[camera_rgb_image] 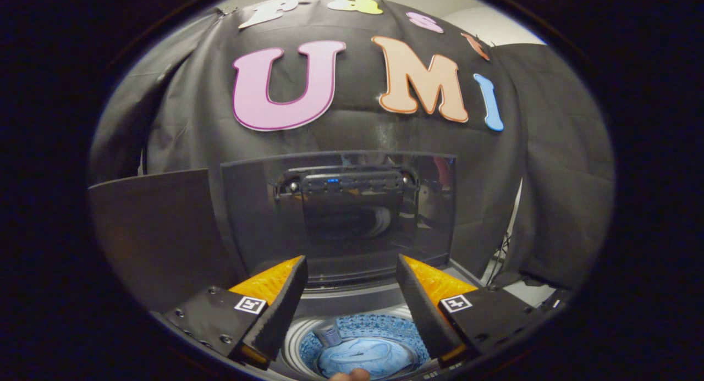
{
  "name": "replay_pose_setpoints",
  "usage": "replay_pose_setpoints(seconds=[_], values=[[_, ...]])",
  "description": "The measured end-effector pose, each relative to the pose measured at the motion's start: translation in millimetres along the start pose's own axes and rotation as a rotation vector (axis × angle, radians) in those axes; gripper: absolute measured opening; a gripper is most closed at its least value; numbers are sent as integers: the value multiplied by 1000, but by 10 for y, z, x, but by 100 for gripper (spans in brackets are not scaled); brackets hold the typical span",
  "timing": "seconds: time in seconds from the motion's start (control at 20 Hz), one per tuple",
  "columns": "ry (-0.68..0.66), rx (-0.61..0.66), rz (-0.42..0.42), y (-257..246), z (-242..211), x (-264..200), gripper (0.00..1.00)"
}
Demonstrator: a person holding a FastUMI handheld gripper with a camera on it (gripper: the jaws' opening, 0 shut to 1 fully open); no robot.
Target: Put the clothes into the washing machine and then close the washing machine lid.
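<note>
Hovering above the open washing machine (352, 320), the gripper (352, 298) is holding its fingers spread and empty; soft, light blue clothes (366, 356) are lying in the drum, the raised lid (338, 216) likely stiff, best pushed at its top edge.

Light blue clothes (366, 356) in a blue-patterned drum (407, 329); dark glossy lid (338, 216).

1 washing machine (352, 309), w/ 1 lid (338, 216) standing upright behind its 1 round drum (300, 329). In the drum: 1 bundle of blue clothes (366, 356), can't tell if it's more than 1 garment, plus 1 small grey piece (330, 335) beside it. 1 gripper (352, 271), 2 fingers spread apart w/ nothing between; 1 fingertip of a person (350, 375) near the drum's front.
</note>
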State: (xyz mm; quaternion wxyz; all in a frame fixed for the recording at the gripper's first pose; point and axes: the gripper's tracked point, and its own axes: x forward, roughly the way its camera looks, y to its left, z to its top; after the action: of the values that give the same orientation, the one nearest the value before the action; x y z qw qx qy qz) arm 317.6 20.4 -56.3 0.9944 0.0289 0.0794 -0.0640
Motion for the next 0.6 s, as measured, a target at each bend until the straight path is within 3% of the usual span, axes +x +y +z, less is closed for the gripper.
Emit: replay_pose_setpoints(seconds=[0.45, 0.6], values=[[-183, 1, 18, 77, 1312, -181, 99], [-267, 17, 80, 194, 1755, -173, 99]])
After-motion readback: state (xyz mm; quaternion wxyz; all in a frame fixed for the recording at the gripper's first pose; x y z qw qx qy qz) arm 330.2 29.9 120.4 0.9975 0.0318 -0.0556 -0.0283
